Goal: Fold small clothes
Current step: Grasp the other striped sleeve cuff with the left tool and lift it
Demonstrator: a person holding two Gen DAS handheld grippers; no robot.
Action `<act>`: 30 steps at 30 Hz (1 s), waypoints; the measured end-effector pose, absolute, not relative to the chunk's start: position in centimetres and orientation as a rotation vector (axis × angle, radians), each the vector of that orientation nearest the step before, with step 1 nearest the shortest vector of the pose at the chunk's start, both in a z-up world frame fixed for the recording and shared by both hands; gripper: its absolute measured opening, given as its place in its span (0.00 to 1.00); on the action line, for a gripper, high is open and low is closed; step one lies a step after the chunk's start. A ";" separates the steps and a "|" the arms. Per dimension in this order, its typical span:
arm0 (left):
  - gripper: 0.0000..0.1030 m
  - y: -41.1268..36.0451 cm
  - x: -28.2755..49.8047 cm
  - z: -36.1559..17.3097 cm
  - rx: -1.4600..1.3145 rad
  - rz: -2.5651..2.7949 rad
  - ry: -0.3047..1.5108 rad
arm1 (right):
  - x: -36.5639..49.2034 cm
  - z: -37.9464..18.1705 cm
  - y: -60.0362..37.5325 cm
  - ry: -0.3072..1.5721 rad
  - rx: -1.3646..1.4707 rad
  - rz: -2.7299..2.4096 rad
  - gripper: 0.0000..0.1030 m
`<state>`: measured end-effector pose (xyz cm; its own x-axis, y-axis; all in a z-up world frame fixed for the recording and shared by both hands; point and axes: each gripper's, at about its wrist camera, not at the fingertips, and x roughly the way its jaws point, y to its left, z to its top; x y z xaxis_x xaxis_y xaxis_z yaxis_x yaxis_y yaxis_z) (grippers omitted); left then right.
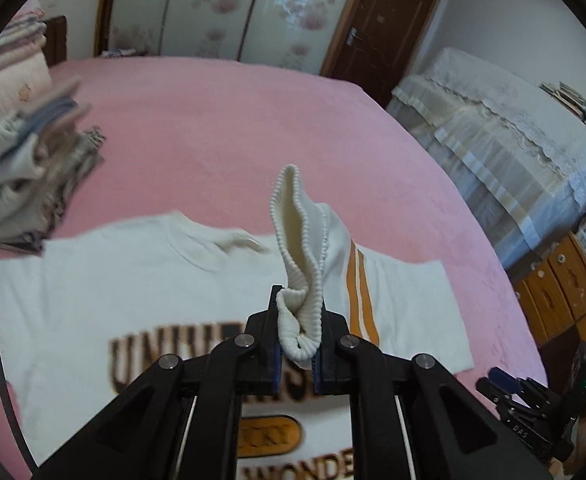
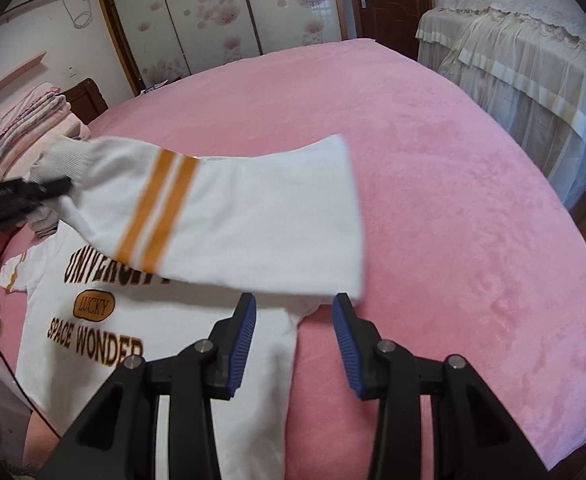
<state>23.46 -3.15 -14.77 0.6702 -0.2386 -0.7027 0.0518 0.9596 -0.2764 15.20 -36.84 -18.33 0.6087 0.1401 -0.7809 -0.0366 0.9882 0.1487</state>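
Left fingers (image 1: 297,344) are clamped tight on the ribbed cuff (image 1: 297,264) of the sweatshirt's long sleeve (image 2: 229,220), holding it up in the air above the sweatshirt (image 2: 93,320), which lies flat on the pink bed (image 2: 453,200) with its printed chest facing up. Right fingers (image 2: 295,340) sit spread apart with nothing between them, just over the sweatshirt's side edge below the raised sleeve. My take: carry the cuff across the chest print so the sleeve lands straight, keep a little tension so the orange stripes don't twist, and use the free right fingers to pin the shoulder seam so the body doesn't drag. The stack of folded clothes (image 1: 25,184) sits beyond the sweatshirt's collar.
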 end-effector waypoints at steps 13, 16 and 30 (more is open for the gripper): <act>0.09 3.9 24.1 -21.6 -0.328 -0.028 0.915 | 17.6 -21.8 -34.8 0.997 0.047 0.087 0.39; 0.09 3.7 24.3 -22.7 -0.318 -0.023 0.935 | 18.1 -22.0 -34.9 1.002 0.065 0.092 0.39; 0.10 5.3 25.3 -27.9 -0.332 -0.005 1.012 | 29.2 -19.4 -37.1 0.998 0.184 0.064 0.39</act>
